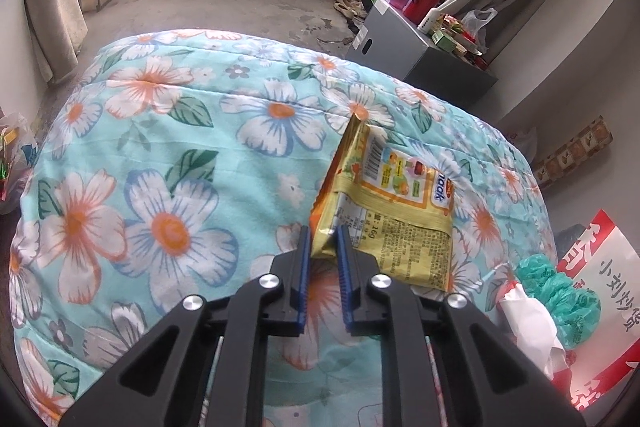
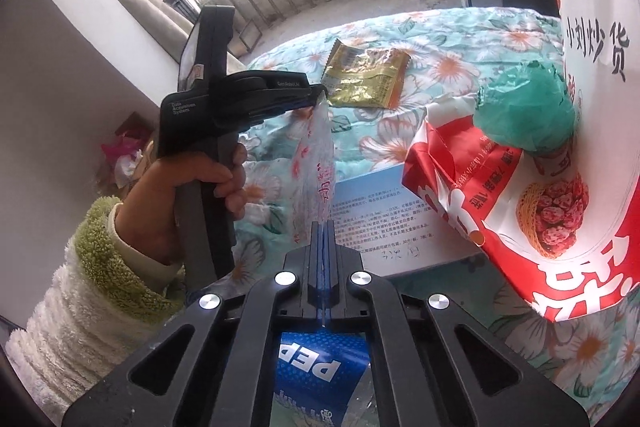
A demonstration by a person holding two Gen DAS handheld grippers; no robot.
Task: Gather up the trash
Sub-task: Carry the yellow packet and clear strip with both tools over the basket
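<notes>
Left wrist view: the left claw (image 1: 323,241) pinches the near corner of a yellow snack wrapper (image 1: 390,201) lying on the floral quilt (image 1: 160,155), probably to lift it. Right wrist view: the right claw (image 2: 323,227) is closed on a clear plastic wrapper (image 2: 316,167) stretching ahead; the red-and-white trash bag (image 2: 560,207) gapes at its right, apparently to receive litter.

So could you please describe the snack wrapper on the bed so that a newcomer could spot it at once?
Start at the bed's flowered turquoise quilt. Near its right side, beyond the red and white bag, lies the snack wrapper. It is the only flat yellow-gold packet there, with a barcode on it, and the left gripper pinches its corner.
</notes>
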